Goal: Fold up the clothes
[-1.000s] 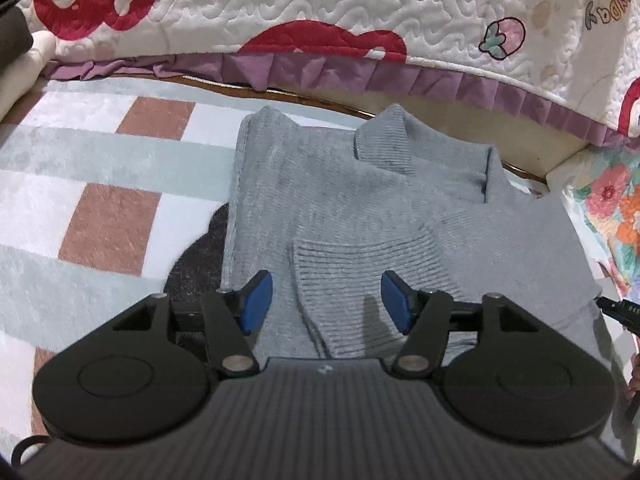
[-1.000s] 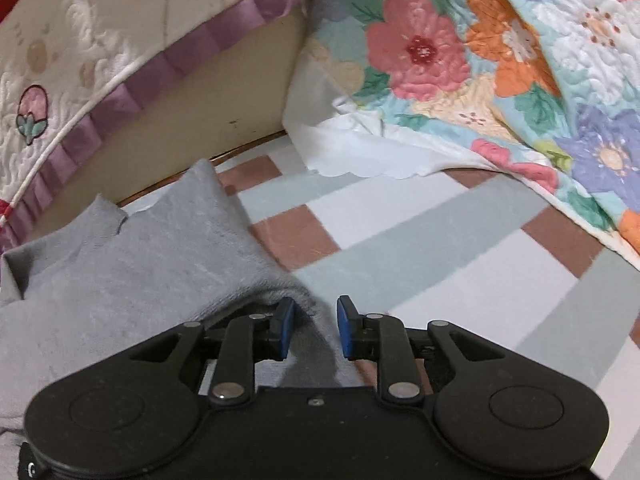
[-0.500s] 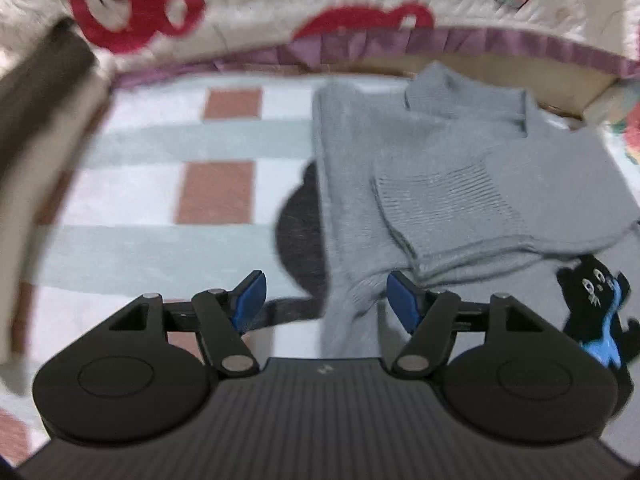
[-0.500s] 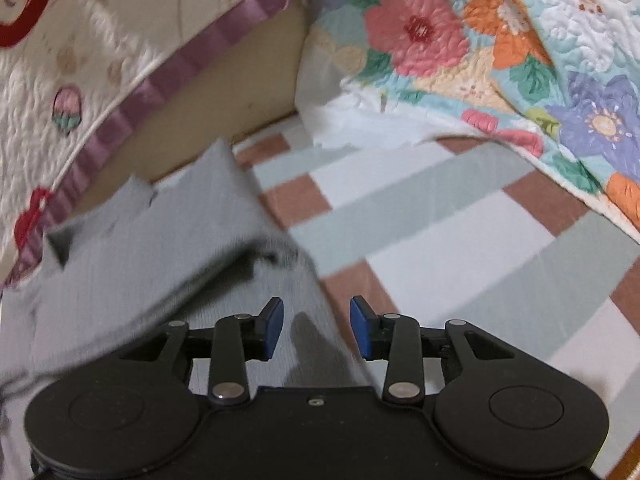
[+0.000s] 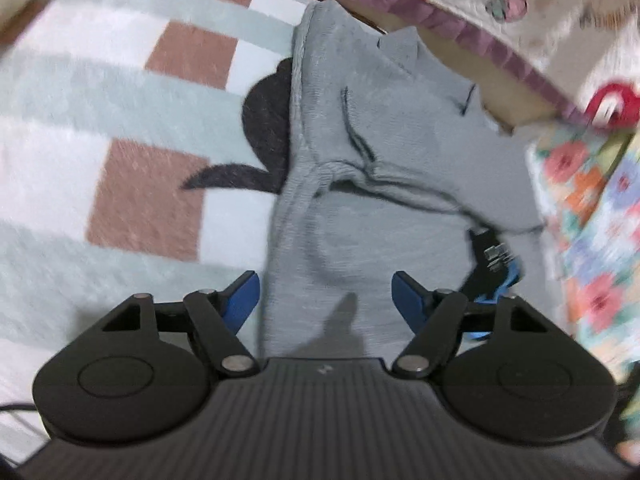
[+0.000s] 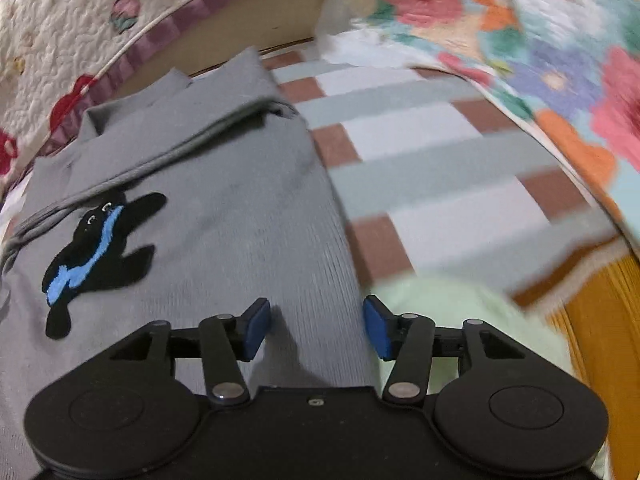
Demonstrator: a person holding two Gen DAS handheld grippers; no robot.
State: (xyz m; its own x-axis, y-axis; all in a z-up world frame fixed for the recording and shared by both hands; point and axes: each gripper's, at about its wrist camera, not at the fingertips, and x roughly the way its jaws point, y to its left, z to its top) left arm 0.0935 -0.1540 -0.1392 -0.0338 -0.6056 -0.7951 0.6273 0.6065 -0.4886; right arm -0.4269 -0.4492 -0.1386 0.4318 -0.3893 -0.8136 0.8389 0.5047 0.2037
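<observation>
A grey knitted sweater lies flat on a checked rug, sleeves folded across its chest. A black and blue cat patch shows on its front. My left gripper hovers over the sweater's left side edge near the hem, its jaws closing a little, nothing pinched between them. In the right wrist view the sweater fills the left half. My right gripper hangs above the sweater's right side edge, jaws opening, with cloth below them but not gripped.
The rug has brown, white and pale green squares and a black shape by the sweater. A quilt with a purple frill hangs along the far side. A floral quilt lies at the right. A pale green cloth sits near my right gripper.
Both grippers have pulled back from the folded sleeves toward the sweater's lower part. The right gripper's jaws have widened from nearly shut. The sleeves now lie across the chest, let go.
</observation>
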